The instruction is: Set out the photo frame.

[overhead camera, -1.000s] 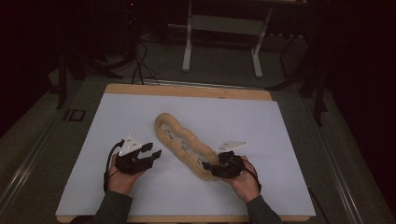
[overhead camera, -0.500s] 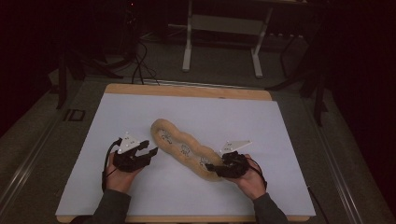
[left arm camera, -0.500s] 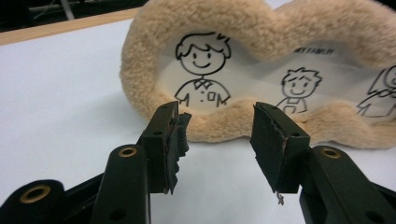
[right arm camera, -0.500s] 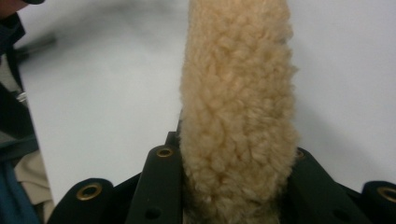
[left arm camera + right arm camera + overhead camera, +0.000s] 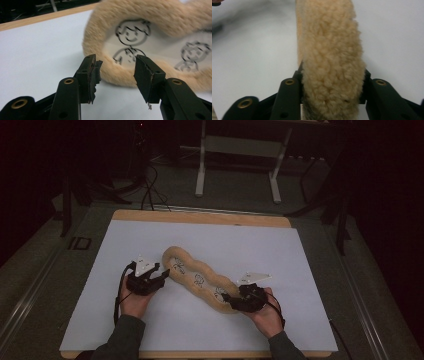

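A white mat [image 5: 150,240] covers the wooden table [image 5: 200,216], a metal stand [image 5: 237,150] behind

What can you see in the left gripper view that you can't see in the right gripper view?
The left gripper view shows the little smiling cartoon figures printed on the fuzzy tan cushion, the table's wooden edge, and the left gripper standing open, just short of the cushion. The right gripper view shows plain fleece, seen end-on, between the right gripper jaws, which have just been opening. Both show the tan cushion lying on the white table cover.
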`<state>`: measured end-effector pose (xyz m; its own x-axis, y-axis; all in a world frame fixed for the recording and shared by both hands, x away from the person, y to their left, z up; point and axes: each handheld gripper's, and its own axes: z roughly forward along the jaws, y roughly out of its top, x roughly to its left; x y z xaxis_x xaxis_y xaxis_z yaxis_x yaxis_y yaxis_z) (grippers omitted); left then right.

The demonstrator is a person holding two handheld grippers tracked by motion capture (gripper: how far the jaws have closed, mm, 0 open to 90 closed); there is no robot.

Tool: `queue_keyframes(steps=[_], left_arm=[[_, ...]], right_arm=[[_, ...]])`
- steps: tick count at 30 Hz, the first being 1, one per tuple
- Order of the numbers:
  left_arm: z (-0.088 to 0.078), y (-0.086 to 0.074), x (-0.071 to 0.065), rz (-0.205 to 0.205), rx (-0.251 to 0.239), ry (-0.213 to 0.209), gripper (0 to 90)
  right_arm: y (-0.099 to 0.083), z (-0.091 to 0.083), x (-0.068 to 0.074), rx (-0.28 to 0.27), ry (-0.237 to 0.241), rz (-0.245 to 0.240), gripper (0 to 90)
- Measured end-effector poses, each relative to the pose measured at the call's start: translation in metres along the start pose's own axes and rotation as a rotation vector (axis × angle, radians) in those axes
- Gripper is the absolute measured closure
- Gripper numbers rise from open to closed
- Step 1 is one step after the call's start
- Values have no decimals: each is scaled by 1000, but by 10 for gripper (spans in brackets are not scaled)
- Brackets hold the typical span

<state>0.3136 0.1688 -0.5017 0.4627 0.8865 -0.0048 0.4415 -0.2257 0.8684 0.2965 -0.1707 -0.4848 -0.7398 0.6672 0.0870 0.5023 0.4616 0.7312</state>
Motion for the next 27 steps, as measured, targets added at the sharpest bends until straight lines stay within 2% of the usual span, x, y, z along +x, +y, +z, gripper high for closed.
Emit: queue_keyframes(steps=[1, 5, 12, 17, 21, 27], left_arm=[[5, 3, 4, -9, -5, 19, 528], [14, 7, 12, -20, -15, 42, 519], [30, 10, 16, -6, 2, 14, 519], [41, 14, 17, -13, 13, 3, 520], [47, 17, 20, -34, 27, -3, 525], [48, 18, 24, -33, 42, 7, 628]], right_arm=[[-1, 0, 0, -3, -5, 7, 564], [-3, -1, -1, -1, -15, 36, 514], [-7, 0, -1, 7, -9, 62, 491], [-11, 0, 0, 18, -12, 73, 485], [-14, 1, 1, 27, -3, 89, 484], [-17, 6, 4, 53, 11, 93, 481]])
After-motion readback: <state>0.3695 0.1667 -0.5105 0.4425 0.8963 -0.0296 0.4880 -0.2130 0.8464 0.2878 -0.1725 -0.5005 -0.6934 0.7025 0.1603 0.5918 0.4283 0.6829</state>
